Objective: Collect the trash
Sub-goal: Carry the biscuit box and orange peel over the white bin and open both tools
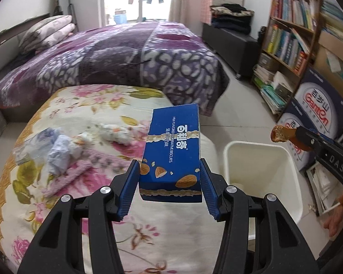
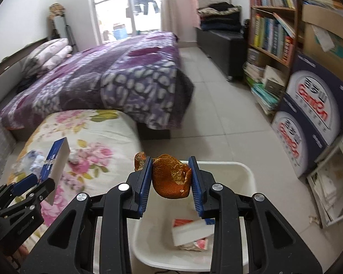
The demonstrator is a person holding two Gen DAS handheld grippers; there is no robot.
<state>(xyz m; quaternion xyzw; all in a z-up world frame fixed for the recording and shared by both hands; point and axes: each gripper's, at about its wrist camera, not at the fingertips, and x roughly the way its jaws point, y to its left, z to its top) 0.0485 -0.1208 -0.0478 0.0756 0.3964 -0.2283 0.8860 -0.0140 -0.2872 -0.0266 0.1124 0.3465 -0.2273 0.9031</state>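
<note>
Behind your work, a purple patterned bed [image 1: 116,54] and a crowded bookshelf [image 2: 272,29] fill the room. Your left gripper [image 1: 170,182] is clamped on a blue cardboard biscuit box [image 1: 173,150], glossy and rectangular, held above the floral cushion [image 1: 84,114], where crumpled tissues [image 1: 61,150] and a clear plastic wrapper [image 1: 27,146] lie close together. Your right gripper [image 2: 170,182] pinches a curled piece of orange peel [image 2: 170,178] (dimpled outside, pale inside) over the white plastic bin [image 2: 247,171], a smooth tub with rounded corners that already holds a red-and-white carton [image 2: 189,228].
</note>
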